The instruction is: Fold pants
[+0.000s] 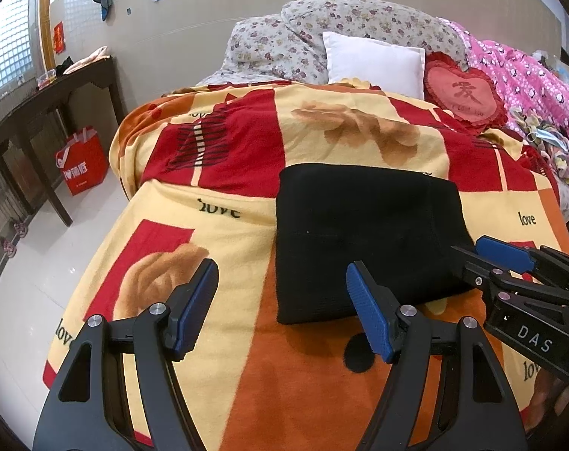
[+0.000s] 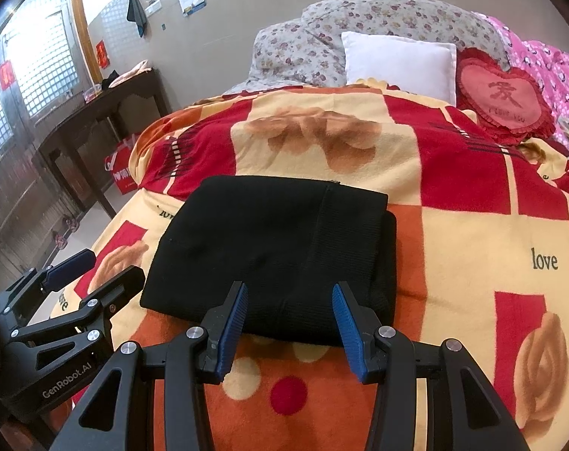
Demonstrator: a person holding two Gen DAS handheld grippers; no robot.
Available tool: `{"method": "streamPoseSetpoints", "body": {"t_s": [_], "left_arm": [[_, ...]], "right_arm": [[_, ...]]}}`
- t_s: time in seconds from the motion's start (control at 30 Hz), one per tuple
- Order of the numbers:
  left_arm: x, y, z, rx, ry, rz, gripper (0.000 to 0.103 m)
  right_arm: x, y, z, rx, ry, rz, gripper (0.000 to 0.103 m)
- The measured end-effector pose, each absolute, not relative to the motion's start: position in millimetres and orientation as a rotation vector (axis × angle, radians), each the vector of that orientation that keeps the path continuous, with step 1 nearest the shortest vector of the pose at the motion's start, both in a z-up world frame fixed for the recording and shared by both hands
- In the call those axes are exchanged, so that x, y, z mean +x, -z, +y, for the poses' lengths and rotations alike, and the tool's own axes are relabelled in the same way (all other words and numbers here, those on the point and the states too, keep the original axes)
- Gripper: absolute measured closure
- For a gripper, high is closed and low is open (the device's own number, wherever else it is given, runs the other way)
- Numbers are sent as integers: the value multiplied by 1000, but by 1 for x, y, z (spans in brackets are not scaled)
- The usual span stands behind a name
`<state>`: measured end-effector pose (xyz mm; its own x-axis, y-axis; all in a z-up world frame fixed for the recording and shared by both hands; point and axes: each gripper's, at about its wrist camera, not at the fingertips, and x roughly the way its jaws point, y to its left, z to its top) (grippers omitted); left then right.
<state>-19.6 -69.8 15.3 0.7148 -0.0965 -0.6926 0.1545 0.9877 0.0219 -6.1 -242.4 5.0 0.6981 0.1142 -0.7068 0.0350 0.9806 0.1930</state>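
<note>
Pants: black pants (image 2: 273, 251) folded into a compact rectangle, lying flat on the bed at the middle of both views.
Blanket: red, yellow and orange fleece blanket (image 2: 472, 233) printed with "love", under the pants.
Left gripper: left gripper (image 1: 282, 302) jaws spread wide, holding nothing, just beside the pants' near edge at 7 o'clock.
Right gripper: right gripper (image 2: 289, 325) jaws spread wide, empty, over the pants' near edge at 6 o'clock.
Pillows: white pillow (image 2: 399, 62) and red heart cushion (image 2: 504, 94) at 1 o'clock.
Table: dark wooden side table (image 1: 55, 101) at 10 o'clock.
</note>
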Motion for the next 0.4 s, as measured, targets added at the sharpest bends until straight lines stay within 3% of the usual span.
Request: {"method": "streamPoseSetpoints", "body": {"t_s": [0.4], "left_arm": [[-18,-15,-69,74,142,746,31]], "right_arm": [[-8,-5,-256,203,-25,795,57]]}}
